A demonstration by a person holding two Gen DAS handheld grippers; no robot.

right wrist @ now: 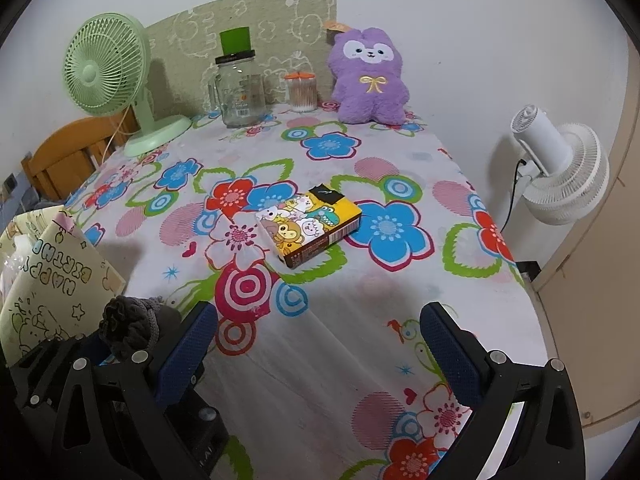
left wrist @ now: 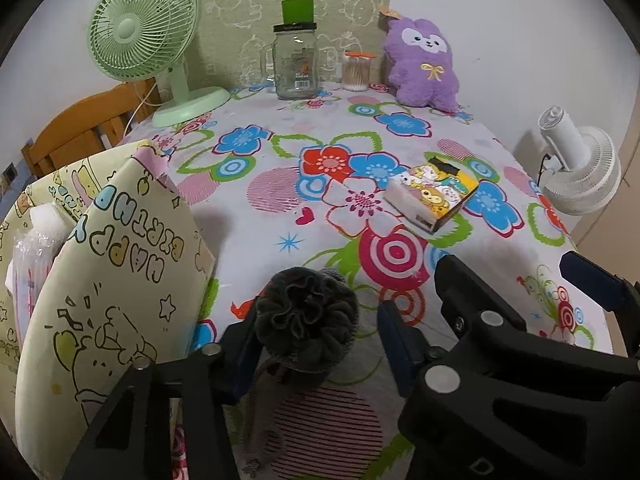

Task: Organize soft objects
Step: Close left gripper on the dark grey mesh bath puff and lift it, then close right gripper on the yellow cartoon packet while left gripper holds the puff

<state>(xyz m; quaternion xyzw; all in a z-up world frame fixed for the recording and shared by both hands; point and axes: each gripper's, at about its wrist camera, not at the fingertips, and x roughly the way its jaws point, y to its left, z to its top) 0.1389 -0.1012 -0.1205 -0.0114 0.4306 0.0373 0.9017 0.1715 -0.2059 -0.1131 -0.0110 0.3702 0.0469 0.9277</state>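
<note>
Left wrist view: a table under a flowered tablecloth (left wrist: 280, 208) stands against a pale wall. Far ahead of the left gripper (left wrist: 316, 340) sit a green desk fan (left wrist: 148, 36), a glass jar (left wrist: 296, 64) and a purple plush toy (left wrist: 420, 64); a cartoon-printed box (left wrist: 432, 196) lies ahead to its right, and a "Happy Birthday" gift bag (left wrist: 112, 280) stands just to its left. A dark grey knitted pouch (left wrist: 308, 320), gathered at the top, sits between its half-spread fingers; the left pad touches it, the right pad stands clear. The right gripper (right wrist: 320, 344), just beside it, is spread wide over bare cloth and holds nothing. A white fan (right wrist: 560, 176) stands off the table's right edge.
</note>
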